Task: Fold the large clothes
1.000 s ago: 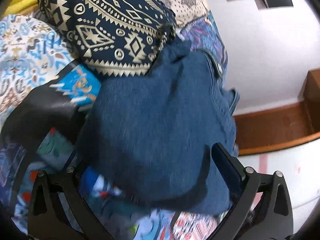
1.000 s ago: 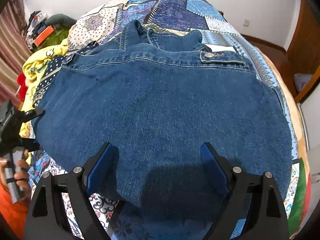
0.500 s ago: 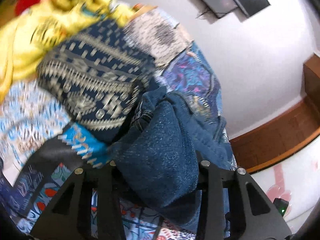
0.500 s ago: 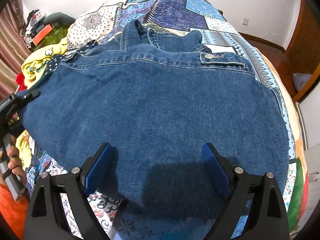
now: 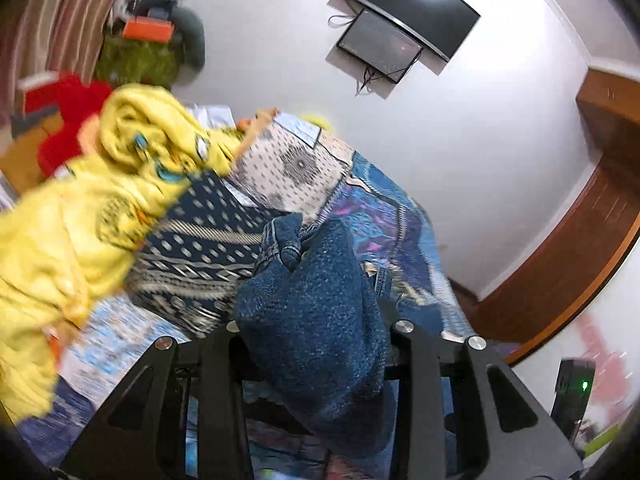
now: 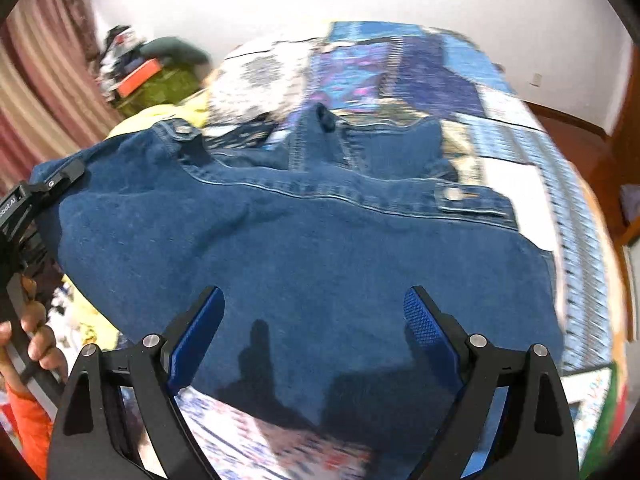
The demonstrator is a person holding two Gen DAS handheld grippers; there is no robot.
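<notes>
A blue denim jacket (image 6: pixel 320 248) lies spread on a patchwork bedspread (image 6: pixel 440 76), collar at the far side. My left gripper (image 5: pixel 312 328) is shut on the jacket's left edge (image 5: pixel 316 320) and holds it lifted above the bed; it shows at the left in the right wrist view (image 6: pixel 60 176). My right gripper (image 6: pixel 314 312) is open, its blue pads either side of the jacket's near hem, gripping nothing.
A yellow garment (image 5: pixel 80 220) and a navy patterned cloth (image 5: pixel 208 248) lie on the bed's left side. A red item (image 5: pixel 68 120) and clutter stand behind. A wall screen (image 5: pixel 400 16) hangs above. Wooden floor (image 5: pixel 560 248) lies right.
My left gripper has closed on the jacket's left edge and lifted it up and inward. My right gripper stayed open and tilted upward.
</notes>
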